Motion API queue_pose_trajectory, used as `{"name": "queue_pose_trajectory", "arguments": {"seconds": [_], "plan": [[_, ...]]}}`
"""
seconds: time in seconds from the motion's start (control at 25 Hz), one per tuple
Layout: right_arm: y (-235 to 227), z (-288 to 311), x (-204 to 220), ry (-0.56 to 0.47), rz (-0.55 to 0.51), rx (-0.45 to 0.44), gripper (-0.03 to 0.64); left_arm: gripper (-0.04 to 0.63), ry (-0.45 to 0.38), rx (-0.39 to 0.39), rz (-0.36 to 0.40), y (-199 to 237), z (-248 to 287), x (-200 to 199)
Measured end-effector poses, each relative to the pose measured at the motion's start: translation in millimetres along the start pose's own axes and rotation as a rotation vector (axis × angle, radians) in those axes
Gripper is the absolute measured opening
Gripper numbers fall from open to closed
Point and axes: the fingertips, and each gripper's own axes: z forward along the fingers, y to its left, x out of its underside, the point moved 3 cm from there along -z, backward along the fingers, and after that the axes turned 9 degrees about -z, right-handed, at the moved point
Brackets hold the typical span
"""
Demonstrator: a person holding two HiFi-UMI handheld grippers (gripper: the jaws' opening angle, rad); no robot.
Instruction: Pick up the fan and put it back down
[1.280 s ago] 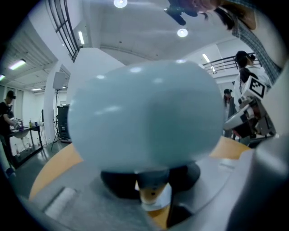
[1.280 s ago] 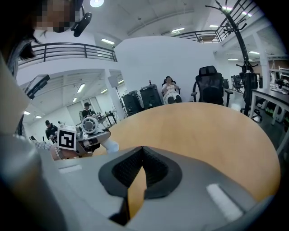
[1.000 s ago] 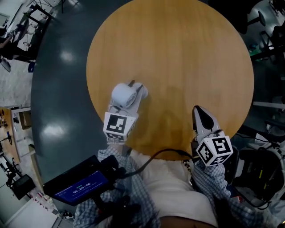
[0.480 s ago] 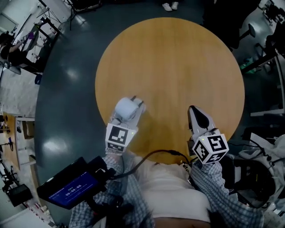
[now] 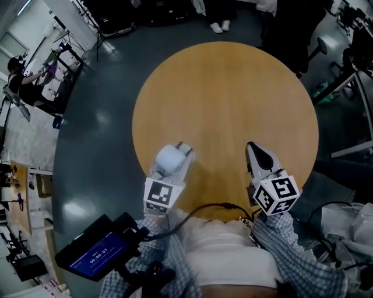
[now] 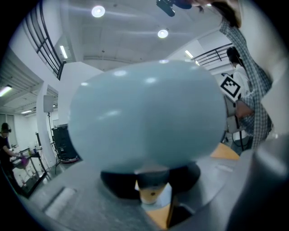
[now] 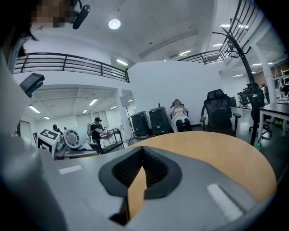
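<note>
Left gripper view: fan (image 6: 144, 117) between jaws

The left tongs (image 5: 179, 151) and right tongs (image 5: 252, 152) are pale grey, each backed by a black-and-white marker cube (image 5: 277, 196). Behind them: blue-checked sleeves (image 5: 294, 253), black cable (image 5: 201, 208), white shirt (image 5: 224, 250).

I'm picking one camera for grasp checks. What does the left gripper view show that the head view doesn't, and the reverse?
Only the left gripper view: the fan close up, its pale rounded body filling the frame, seated between the jaws' dark pads, with ceiling lights above.
Only the head view: the whole round table, the right gripper with jaws together and nothing between them, and the screen by the person's left arm.
Both: the fan held in the left gripper, and some of the table's wood.
</note>
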Motion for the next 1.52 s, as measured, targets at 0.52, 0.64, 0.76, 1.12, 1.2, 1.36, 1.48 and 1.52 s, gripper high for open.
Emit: {"name": "queue_pose_trajectory", "arguments": {"seconds": [0.52,0.64,0.76,1.12,1.2,1.36,1.48,1.52], "plan": [[2,7,-8,-0.006,-0.014,-0.022,0.003,0.123,-0.038,0.032,-0.004,-6,0,-6],[3,9,-9,-0.01,-0.014,-0.026,0.003,0.123,-0.044,0.023,-0.015,-4,-1,-9],[5,9,-8,-0.012,-0.014,-0.027,0.003,0.123,-0.049,0.011,-0.012,0,-3,-7],[6,8,-7,-0.006,-0.009,-0.027,0.003,0.123,-0.03,-0.001,-0.021,1,-6,-9],[6,7,-6,0.0,-0.008,-0.027,0.003,0.123,-0.033,-0.003,-0.018,1,-6,-7],[6,3,-4,0.013,-0.004,-0.026,0.003,0.123,-0.024,-0.009,-0.02,1,-6,-6],[5,-2,-1,0.028,-0.002,-0.019,0.003,0.123,-0.005,-0.005,-0.026,-1,-6,-4],[4,-4,1,0.034,-0.001,-0.014,0.003,0.124,-0.007,-0.005,-0.023,-1,-5,-3]]}}
